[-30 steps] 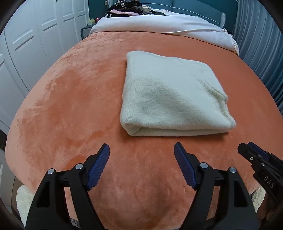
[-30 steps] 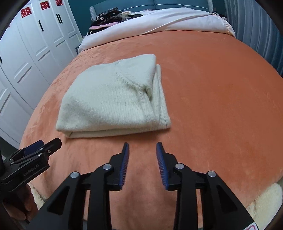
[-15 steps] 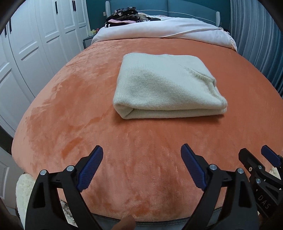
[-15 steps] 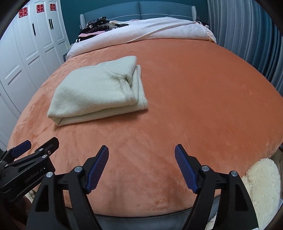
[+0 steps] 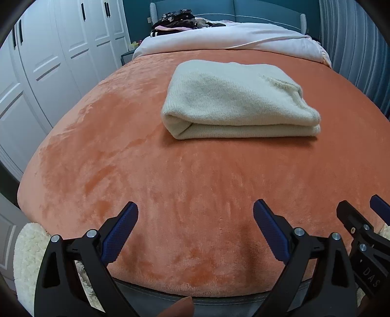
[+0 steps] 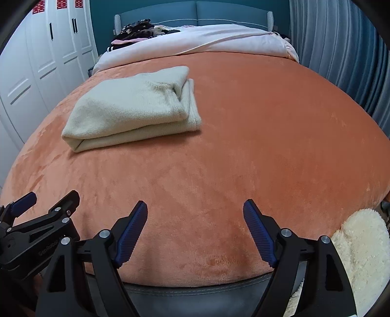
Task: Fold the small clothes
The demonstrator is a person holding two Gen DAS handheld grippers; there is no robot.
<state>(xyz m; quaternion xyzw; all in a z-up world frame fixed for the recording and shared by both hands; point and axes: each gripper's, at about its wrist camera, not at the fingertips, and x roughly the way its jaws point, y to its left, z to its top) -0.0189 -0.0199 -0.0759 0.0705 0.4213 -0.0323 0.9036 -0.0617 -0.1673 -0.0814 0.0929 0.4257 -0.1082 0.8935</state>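
Both fisheye views are evenly, softly lit and sharp at centre, with strong barrel distortion, dark vignetted corners, and a faint shadow along the lower edge of the folded sweater (image 5: 234, 102).

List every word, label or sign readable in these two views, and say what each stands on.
"DAS": white letters on the black right gripper, at the left view's edge; any further letters are cut off.
"GenRobot": faint lettering on the black left gripper, in the right view; what follows is unreadable.
Red paper signs on the white wardrobe doors: decorative characters, too small to read.
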